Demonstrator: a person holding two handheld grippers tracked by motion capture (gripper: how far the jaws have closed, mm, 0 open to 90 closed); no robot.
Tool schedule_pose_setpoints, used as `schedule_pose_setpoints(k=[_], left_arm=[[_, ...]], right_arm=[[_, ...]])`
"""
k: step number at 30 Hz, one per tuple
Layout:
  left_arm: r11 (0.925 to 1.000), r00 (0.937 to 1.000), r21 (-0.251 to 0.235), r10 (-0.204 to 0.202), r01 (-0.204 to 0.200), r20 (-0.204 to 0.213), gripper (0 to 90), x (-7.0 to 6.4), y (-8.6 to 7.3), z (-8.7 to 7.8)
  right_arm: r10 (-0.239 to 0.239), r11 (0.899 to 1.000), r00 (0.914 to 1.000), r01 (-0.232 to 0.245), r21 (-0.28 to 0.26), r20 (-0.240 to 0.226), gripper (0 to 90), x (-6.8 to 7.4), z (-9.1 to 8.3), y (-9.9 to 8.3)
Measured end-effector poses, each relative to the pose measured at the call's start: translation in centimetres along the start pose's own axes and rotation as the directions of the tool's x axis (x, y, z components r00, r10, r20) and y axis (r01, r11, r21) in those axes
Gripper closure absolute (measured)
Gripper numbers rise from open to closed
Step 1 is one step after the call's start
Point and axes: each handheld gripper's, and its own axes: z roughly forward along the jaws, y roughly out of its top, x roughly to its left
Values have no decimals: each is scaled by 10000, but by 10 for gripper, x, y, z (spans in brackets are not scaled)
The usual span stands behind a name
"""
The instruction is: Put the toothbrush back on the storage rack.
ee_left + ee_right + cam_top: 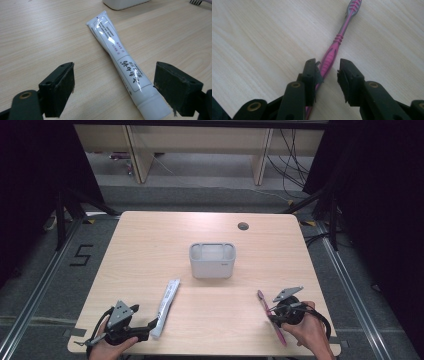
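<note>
Toothpaste tube [119,59]: white, with dark writing, flat on the wooden table [150,240]. Near the front left part, long way pointing up toward the grey holder. Cap end close to the left gripper.
Toothbrush [337,43]: pink and grey, flat on the table at the front right. Bristle end seen at the top right corner of the left gripper view. Handle end under the right gripper.
Left gripper [113,85]: low at the front left edge, held in a hand [107,347]. Black jaws wide apart, one on each side of the tube's cap end. Not touching the tube, as far as can be seen.
Right gripper [327,71]: low at the front right edge, held in the other hand [312,332]. Jaws a little apart, one on each side of the toothbrush handle. Left jaw right against the handle or just beside it, cannot tell which. Small gap at the other jaw. Not clamped.
Grey holder [212,262]: boxy cup with rounded corners, upright in the middle of the table, behind both things. Well apart from the toothbrush, nearer to the tube's flat end.
Round hole [243,226]: dark, in the table top near the far edge.
Floor [200,195]: grey, beyond the table, with cables [292,162] at the far right.
</note>
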Motion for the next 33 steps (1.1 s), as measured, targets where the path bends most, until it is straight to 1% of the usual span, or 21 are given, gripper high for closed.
schedule_pose_setpoints(k=[3,5,6,7,12,13,15,16,18,20,21,22,23,24,25,27,28,29,30,31,33], left_arm=[[10000,10000,11,8,-8,20,162,0,0,0],[10000,10000,1,-1,1,19,162,0,0,0],[10000,10000,7,13,-13,29,162,0,0,0],[10000,10000,23,30,-30,27,162,0,0,0],[10000,10000,35,0,0,-10,162,-1,0,0],[10000,10000,39,5,-5,-9,162,-1,0,0],[10000,10000,29,13,-13,-10,162,-1,0,0],[10000,10000,35,39,-39,14,162,0,0,0],[10000,10000,-35,19,-18,43,162,0,0,0],[10000,10000,-39,4,-4,37,162,0,0,0],[10000,10000,42,19,-19,-20,162,0,0,0],[10000,10000,39,18,-18,-20,162,-1,0,0],[10000,10000,39,19,-19,-23,162,-1,0,0],[10000,10000,29,11,-11,-30,162,-1,0,0],[10000,10000,-1,11,-11,15,162,0,0,0],[10000,10000,31,14,-14,-34,162,-1,0,0],[10000,10000,33,14,-14,-28,162,0,0,0],[10000,10000,32,8,-8,-30,162,0,0,0],[10000,10000,28,7,-7,-30,162,-1,0,0],[10000,10000,31,14,-14,-24,162,-1,0,0],[10000,10000,32,15,-15,-23,162,0,0,0]], right_arm=[[168,9997,9999,-168,187,5,668,1,3,4],[28,9996,10000,-27,291,-29,668,-1,5,6],[-162,9996,9999,163,239,-53,668,-2,7,7],[-64,9991,10000,66,426,-47,665,-1,7,9],[-27,9981,10000,27,618,-3,666,0,10,12],[-318,9980,9995,319,552,-40,666,-3,12,12],[-143,9971,9999,147,746,-62,665,-1,12,13],[-7,9967,10000,1,816,70,665,-1,13,14],[-346,9966,9993,352,739,-106,666,-3,16,15],[-87,9955,10000,86,946,9,670,-2,17,17],[-270,9951,9996,274,955,-55,672,-3,17,18],[-197,9948,9998,206,1000,-96,676,-2,17,18],[-312,9945,9995,315,1003,-44,682,-3,19,19],[-183,9933,9998,192,1138,-93,687,-2,18,20],[-484,9932,9988,489,1057,-73,691,-3,19,20],[-285,9918,9996,286,1242,-26,710,-2,19,21],[-186,9917,9997,201,1268,-130,721,0,19,21],[-613,9914,9981,622,1152,-112,737,-3,19,22],[-701,9909,9974,712,1140,-134,746,-3,20,22],[-530,9905,9985,539,1268,-108,758,-1,19,22],[-832,9882,9963,852,1275,-211,783,-2,20,23]])
